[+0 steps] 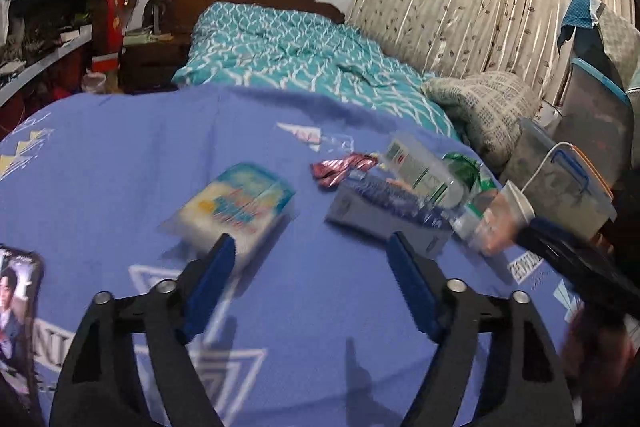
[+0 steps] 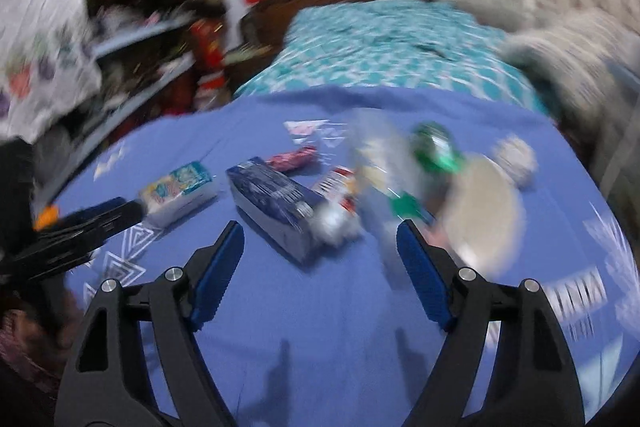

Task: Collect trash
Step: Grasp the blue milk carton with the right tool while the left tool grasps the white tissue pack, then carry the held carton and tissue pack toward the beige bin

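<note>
The fingers (image 1: 218,263) of the left gripper (image 1: 310,247) stand wide apart above the blue sheet (image 1: 120,167), with nothing between them; its left tip is just in front of a tissue pack (image 1: 236,211). The right gripper (image 2: 320,235) also has its jaws spread open and holds nothing. The trash lies in a loose group on the sheet ahead of both grippers: a dark blue box (image 2: 276,203) in the middle, a red wrapper (image 2: 294,157) behind it, a clear plastic bottle (image 1: 424,167) and a green wrapper (image 2: 434,147) to the right. In the right view, a pale round thing (image 2: 482,215) is near the right finger, but it is too blurred to name. A phone (image 1: 18,315) lies at the left edge of the sheet. Behind it is a teal blanket (image 1: 288,55).
</note>
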`<action>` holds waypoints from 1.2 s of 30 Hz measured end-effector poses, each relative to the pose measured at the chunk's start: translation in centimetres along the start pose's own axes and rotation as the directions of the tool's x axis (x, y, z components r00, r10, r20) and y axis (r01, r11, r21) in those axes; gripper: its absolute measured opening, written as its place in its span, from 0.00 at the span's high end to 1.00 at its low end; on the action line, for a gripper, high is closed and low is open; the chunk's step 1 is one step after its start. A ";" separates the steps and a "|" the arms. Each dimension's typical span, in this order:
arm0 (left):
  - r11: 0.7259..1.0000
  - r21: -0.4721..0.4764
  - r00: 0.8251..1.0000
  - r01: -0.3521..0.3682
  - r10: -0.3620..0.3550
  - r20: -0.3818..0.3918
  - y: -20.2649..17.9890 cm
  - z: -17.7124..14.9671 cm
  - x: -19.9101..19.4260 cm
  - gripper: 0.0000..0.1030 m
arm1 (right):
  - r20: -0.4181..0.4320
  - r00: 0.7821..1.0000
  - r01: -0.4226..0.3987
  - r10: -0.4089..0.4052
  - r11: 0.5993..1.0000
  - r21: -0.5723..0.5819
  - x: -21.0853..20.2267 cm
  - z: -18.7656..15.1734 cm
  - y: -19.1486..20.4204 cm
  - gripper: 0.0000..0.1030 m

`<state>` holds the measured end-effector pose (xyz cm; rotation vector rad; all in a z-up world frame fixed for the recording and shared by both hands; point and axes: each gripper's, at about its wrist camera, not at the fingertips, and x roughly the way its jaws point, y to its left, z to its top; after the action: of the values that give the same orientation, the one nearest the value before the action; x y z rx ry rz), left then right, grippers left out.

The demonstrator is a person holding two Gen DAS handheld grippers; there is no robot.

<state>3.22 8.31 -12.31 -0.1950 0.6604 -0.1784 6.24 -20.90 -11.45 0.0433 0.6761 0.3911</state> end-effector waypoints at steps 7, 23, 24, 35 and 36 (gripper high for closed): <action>0.994 -0.049 0.995 -0.098 0.098 -0.016 5.0 1.2 -1.6 0.26 | -0.180 0.981 -0.091 0.073 0.992 -0.089 10.1 3.4 1.1 0.20; 0.969 0.140 0.949 -0.203 0.230 -0.216 3.1 3.0 8.6 0.24 | -0.227 0.972 -0.087 0.060 0.990 -0.111 9.6 -0.3 3.4 0.15; 0.971 0.136 0.950 -0.197 0.223 -0.220 3.2 2.9 8.5 0.27 | -0.215 0.974 -0.088 0.066 0.991 -0.097 9.5 -0.1 3.4 0.14; 0.991 0.078 0.977 -0.104 0.117 -0.178 1.6 1.4 4.6 0.39 | -0.221 0.972 -0.090 0.082 0.996 -0.029 10.7 -0.3 4.3 0.48; 0.993 0.073 0.979 -0.087 0.099 -0.178 1.4 1.2 4.1 0.39 | -0.211 0.974 -0.093 0.085 0.995 -0.031 9.8 -0.6 4.3 0.48</action>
<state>7.25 8.85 -14.12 -0.0850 0.8422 -0.1283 11.37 -13.34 -17.10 -0.0061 0.8761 0.5004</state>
